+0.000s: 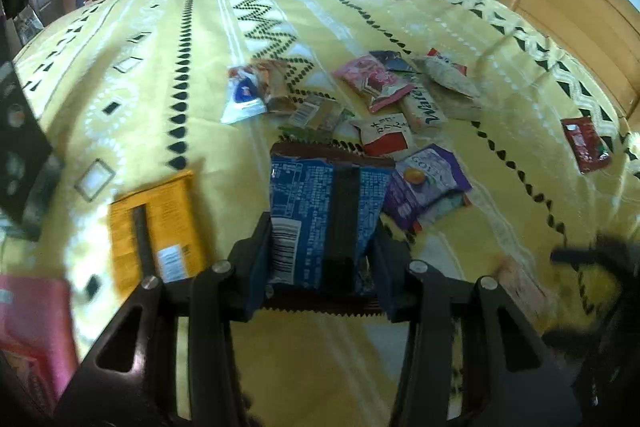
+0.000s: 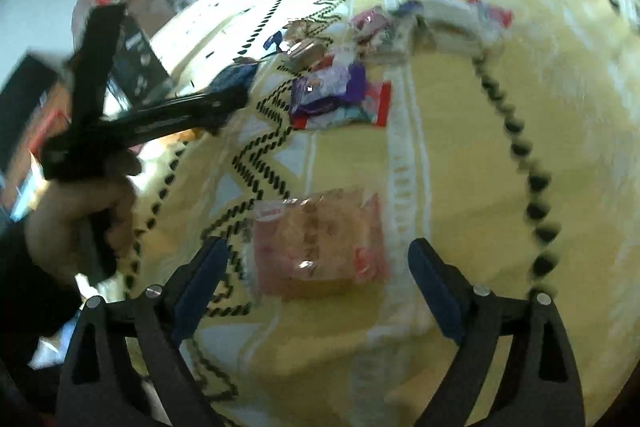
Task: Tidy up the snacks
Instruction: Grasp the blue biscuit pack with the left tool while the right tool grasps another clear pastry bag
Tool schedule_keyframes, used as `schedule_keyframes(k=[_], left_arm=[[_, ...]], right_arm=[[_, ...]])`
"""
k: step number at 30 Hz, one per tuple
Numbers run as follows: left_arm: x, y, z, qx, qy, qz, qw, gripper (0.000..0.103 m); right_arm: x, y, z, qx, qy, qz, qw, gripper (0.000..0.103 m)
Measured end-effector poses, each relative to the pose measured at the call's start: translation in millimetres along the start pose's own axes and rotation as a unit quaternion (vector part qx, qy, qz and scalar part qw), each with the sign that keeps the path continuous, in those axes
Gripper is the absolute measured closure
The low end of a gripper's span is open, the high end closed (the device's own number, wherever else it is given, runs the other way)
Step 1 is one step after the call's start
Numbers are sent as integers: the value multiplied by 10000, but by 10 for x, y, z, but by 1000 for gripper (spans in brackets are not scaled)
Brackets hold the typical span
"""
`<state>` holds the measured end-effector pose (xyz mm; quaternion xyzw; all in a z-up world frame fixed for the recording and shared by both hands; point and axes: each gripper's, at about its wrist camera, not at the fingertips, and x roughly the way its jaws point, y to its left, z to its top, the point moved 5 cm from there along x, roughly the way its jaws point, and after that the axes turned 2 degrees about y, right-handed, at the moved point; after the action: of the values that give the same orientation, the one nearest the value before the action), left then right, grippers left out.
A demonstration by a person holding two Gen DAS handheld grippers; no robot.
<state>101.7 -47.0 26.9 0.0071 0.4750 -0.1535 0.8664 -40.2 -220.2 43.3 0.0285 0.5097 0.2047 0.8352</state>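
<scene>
1. Left gripper (image 1: 322, 259) — jaws clamped on blue snack pack (image 1: 324, 211), its long axis running up-frame, away from the camera.
2. Right gripper (image 2: 316, 279) — jaws wide, empty; pink wafer pack (image 2: 320, 239) lies flat on the bedspread (image 2: 500, 187) between the fingers, lower centre, so the right is nearer.
3. Orange pack (image 1: 154, 227) lies flat lower left; loose snack pile (image 1: 380, 107) at centre.
4. No bin or tray visible.

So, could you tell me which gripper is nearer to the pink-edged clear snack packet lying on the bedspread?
Right. The right gripper is open directly over the pink-edged clear snack packet, its fingers either side. The left gripper, shut on a blue snack bag, is off to the packet's left.
</scene>
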Motion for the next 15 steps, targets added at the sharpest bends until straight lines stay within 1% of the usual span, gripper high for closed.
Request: schedule_keyframes(k=[1,3,4,5,6,7,8,9,10,11,12,13,14,15], left_arm=[[-71,29,-9,-22,-2,-34,10000,58],[-189,76,-26,-136,-22,-169,9998,58],[-236,89,-31,-201,-39,-236,9995,58],[-285,96,-36,-247,-77,-286,9993,58],[-329,99,-37,-281,-109,-328,9990,58],[-369,91,-38,-313,-126,-383,9987,58],[-399,74,-41,-323,-128,-447,9984,58],[-431,56,-40,-305,-117,-497,9982,58],[-451,38,-50,-266,-96,-498,9984,58],[-468,19,-53,-223,-74,-502,9985,58],[-506,22,-73,-211,-77,-522,9984,58],[-529,36,-87,-259,-70,-571,9980,58],[-545,53,-100,-323,-56,-625,9975,58],[-554,68,-104,-358,-48,-637,9973,58]], right_arm=[[-51,-11,48,-169,147,75,9997,10],[-124,-9,135,-699,587,90,9958,10],[-158,32,174,-1145,864,73,9896,10],[-174,94,211,-1690,1077,-65,9797,10],[-164,147,224,-2188,1291,-171,9670,9],[-118,198,210,-2688,1575,-240,9499,9],[-55,235,209,-3115,1760,-274,9334,9],[8,269,199,-3446,1918,-225,9187,9],[84,290,165,-3798,2122,-189,9002,9],[166,301,128,-4123,2297,-244,8813,9],[231,321,105,-4374,2430,-246,8655,9],[304,347,86,-4553,2560,-155,8526,9],[389,356,86,-4642,2650,-119,8451,9],[476,358,92,-4674,2713,-77,8414,9]])
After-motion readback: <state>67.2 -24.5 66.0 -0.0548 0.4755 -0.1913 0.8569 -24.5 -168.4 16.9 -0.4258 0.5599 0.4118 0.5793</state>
